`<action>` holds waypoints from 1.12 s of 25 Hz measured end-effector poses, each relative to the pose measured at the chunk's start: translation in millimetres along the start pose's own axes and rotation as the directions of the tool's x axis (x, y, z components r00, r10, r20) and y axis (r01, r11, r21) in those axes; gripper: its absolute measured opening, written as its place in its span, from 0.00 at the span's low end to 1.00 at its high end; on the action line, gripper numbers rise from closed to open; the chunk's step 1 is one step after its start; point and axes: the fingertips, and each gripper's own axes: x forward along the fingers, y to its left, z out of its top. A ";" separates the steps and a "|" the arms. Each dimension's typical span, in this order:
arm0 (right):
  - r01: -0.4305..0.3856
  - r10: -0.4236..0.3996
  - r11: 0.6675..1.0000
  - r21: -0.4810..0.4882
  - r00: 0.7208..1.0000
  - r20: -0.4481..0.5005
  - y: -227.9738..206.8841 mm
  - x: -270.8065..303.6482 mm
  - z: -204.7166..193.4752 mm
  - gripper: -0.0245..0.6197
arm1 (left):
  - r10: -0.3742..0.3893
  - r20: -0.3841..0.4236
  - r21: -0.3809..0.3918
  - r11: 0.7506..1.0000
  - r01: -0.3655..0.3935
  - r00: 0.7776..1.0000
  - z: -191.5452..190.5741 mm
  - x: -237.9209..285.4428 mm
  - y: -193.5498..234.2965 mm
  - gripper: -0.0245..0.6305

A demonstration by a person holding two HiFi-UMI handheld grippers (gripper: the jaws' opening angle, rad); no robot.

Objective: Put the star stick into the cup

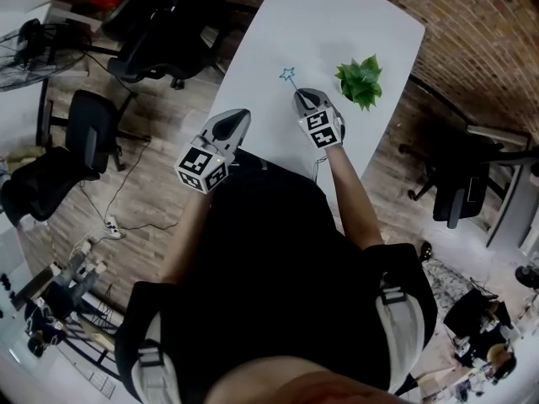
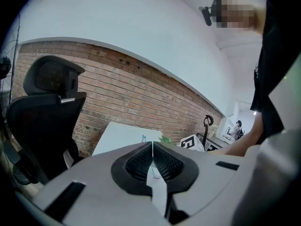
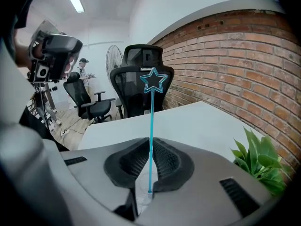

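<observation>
The right gripper [image 3: 151,144] has its jaws closed on a thin, light-blue plastic stick with an open star outline at its top [image 3: 151,119]. The dark ribbed pads press on the shaft from both sides, low down near its plain end. The long axis runs out past the jaw tips, with the star at the far end, away from the person. From the head view the same gripper [image 1: 301,93] hangs over the near part of the long white bench [image 1: 337,23], and the stick [image 1: 291,80] points away across the bench, tipped a little to the left. The star is only a blue outline, hollow in the middle.

The left gripper [image 2: 153,145] has its jaws shut together, tips touching, with nothing gripped. In the head view it [image 1: 242,113] sits beside the bench's left edge, apart from the right one.

A small leafy green plant [image 1: 360,80] stands on the bench just right of the star end.
</observation>
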 end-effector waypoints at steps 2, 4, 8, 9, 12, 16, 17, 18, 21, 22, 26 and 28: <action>0.000 0.000 1.000 -0.002 1.000 -0.009 1.4 1.6 -3.9 0.07 | 0.012 -0.003 -0.005 1.000 -0.012 1.000 -1.2 -4.7 2.6 0.07; -0.004 0.003 1.000 -0.008 1.000 -0.005 2.3 4.2 -5.5 0.07 | 0.023 -0.001 -0.009 1.000 -0.023 1.000 -0.7 -8.3 6.5 0.07; -0.013 0.013 1.000 -0.011 1.000 -0.002 4.7 2.1 -2.4 0.09 | 0.038 0.021 -0.011 0.999 -0.038 0.999 3.3 -12.5 12.9 0.07; -0.016 0.016 1.000 -0.014 1.000 0.001 5.6 1.0 -2.0 0.10 | 0.041 0.025 -0.011 0.999 -0.041 0.999 3.7 -12.9 13.6 0.07; -0.016 0.016 1.000 -0.014 1.000 0.012 4.9 -4.3 -1.4 0.12 | 0.039 0.033 -0.007 0.999 -0.039 0.999 5.7 -11.8 13.9 0.07; -0.001 0.001 1.000 -0.002 1.000 0.022 2.5 -15.9 -1.9 0.12 | 0.019 0.033 0.004 1.000 -0.020 0.999 7.5 -8.7 12.1 0.07; 0.007 -0.007 1.000 0.002 1.000 0.023 1.5 -19.1 -3.2 0.12 | 0.011 0.031 0.007 1.000 -0.011 0.999 7.6 -7.1 11.1 0.07; 0.016 -0.016 1.000 0.011 1.000 0.024 0.3 -22.7 -5.1 0.11 | 0.001 0.028 0.011 1.000 -0.002 1.000 7.7 -5.1 9.4 0.07; 0.061 -0.062 0.997 0.039 0.997 0.038 -6.3 -35.3 -14.0 0.10 | -0.036 0.017 0.027 0.999 0.035 0.999 9.1 2.7 1.2 0.07; 0.082 -0.084 0.996 0.042 0.995 0.051 -9.4 -39.2 -17.5 0.08 | -0.050 0.014 0.034 0.998 0.049 0.999 9.9 5.6 -1.7 0.07; 0.135 -0.143 0.987 0.091 0.986 0.088 -12.5 -61.7 -21.8 0.04 | -0.103 0.002 0.059 0.993 0.103 0.995 13.2 17.1 -9.2 0.07; 0.152 -0.163 0.981 0.117 0.982 0.096 -10.3 -72.0 -23.6 0.04 | -0.120 0.000 0.066 0.991 0.120 0.993 14.9 20.2 -11.1 0.07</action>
